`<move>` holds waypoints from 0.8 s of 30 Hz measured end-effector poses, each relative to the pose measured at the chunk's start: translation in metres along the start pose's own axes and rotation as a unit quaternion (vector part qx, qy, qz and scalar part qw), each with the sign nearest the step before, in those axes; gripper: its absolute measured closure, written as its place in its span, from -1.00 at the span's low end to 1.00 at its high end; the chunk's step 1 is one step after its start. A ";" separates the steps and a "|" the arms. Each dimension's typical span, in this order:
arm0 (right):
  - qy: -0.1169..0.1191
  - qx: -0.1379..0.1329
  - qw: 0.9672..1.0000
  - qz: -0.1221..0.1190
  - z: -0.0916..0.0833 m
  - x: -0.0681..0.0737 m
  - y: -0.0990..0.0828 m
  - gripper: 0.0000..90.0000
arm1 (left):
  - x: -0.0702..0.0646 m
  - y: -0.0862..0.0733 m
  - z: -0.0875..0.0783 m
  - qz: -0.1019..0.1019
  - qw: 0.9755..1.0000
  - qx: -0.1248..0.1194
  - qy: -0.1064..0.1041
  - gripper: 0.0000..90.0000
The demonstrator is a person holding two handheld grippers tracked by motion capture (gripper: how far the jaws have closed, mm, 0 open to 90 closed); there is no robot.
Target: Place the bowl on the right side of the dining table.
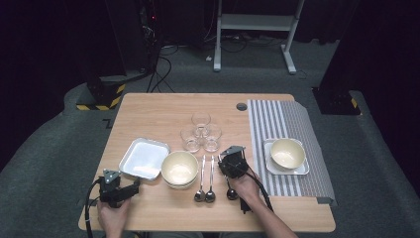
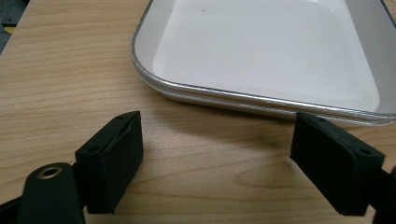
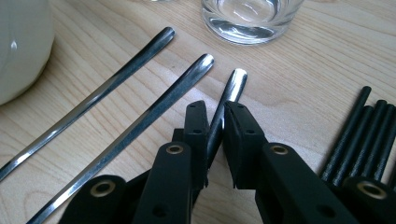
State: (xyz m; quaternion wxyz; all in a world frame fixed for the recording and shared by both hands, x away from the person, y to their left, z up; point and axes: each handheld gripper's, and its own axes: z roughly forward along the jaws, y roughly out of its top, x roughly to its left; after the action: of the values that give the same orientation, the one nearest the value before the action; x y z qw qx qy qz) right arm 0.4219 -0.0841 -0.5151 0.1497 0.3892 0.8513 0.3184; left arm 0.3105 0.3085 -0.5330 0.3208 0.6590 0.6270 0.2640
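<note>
The right tool (image 3: 215,122) is clenched on the handle of a spoon (image 3: 223,109), whose handle is pinched between the two black pads near its tip. In the high view this spoon (image 1: 231,192) is seen lying on the table (image 1: 148,114) toward the near edge, right of centre, with its bowl end beside the right hand (image 1: 246,187). Two more spoons (image 1: 206,179) are laid side by side just to its left, handles pointing toward the far edge. A cream bowl (image 1: 179,168) is set left of those spoons, and a square white tray (image 1: 144,158) lies just beside that bowl, toward the left edge. Three glasses (image 1: 200,132) are grouped near the middle of the table, beyond the spoons. A striped mat (image 1: 285,124) covers the right part of the table and carries a second tray (image 1: 303,168) with a second bowl (image 1: 287,152) in it.

The left tool (image 2: 219,158) is released, its jaws held wide apart over bare wood just short of the near rim of the white tray (image 2: 261,51), nothing between them. It is held by the left hand (image 1: 113,214) at the near left corner of the table.
</note>
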 end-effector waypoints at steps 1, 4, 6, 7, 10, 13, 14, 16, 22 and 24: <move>0.001 0.000 1.000 0.002 0.000 0.000 0.000 0.74 | 0.000 0.000 0.000 0.000 1.000 0.000 0.000 -0.61; 0.009 0.001 1.000 0.011 0.000 -0.001 0.001 0.66 | 0.000 0.000 0.000 -0.001 1.000 -0.001 0.000 -0.61; 0.014 0.004 1.000 0.014 0.000 -0.002 0.001 0.62 | 0.000 0.000 0.000 0.000 1.000 0.000 0.000 -0.61; 0.018 0.005 1.000 0.016 -0.001 -0.002 0.001 0.58 | 0.000 0.000 0.000 -0.001 1.000 0.000 -0.001 -0.61; 0.020 0.006 1.000 0.014 -0.004 -0.001 -0.003 0.54 | 0.000 0.000 0.000 -0.002 1.000 -0.001 -0.002 -0.61; 0.020 0.006 1.000 0.008 -0.012 0.001 -0.010 0.54 | 0.000 0.000 0.000 -0.001 1.000 -0.001 -0.001 -0.62; 0.021 0.006 1.000 0.009 -0.016 0.002 -0.012 0.54 | 0.000 0.000 0.000 -0.001 1.000 0.000 -0.001 -0.61; 0.027 0.007 1.000 0.008 -0.022 0.002 -0.017 0.60 | 0.000 0.000 0.000 0.000 1.000 0.000 0.000 -0.62; 0.035 0.007 0.999 -0.004 -0.034 0.008 -0.029 0.69 | 0.000 0.000 0.000 0.000 1.000 0.000 -0.001 -0.61; 0.028 0.014 0.999 -0.009 -0.035 0.011 -0.031 0.69 | 0.000 0.000 0.000 0.000 1.000 0.000 0.000 -0.61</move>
State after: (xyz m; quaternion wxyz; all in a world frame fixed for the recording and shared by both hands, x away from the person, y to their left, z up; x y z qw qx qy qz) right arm 0.3798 -0.1064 -0.5093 0.1232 0.3744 0.8629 0.3163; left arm 0.3104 0.3085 -0.5330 0.3211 0.6590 0.6269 0.2639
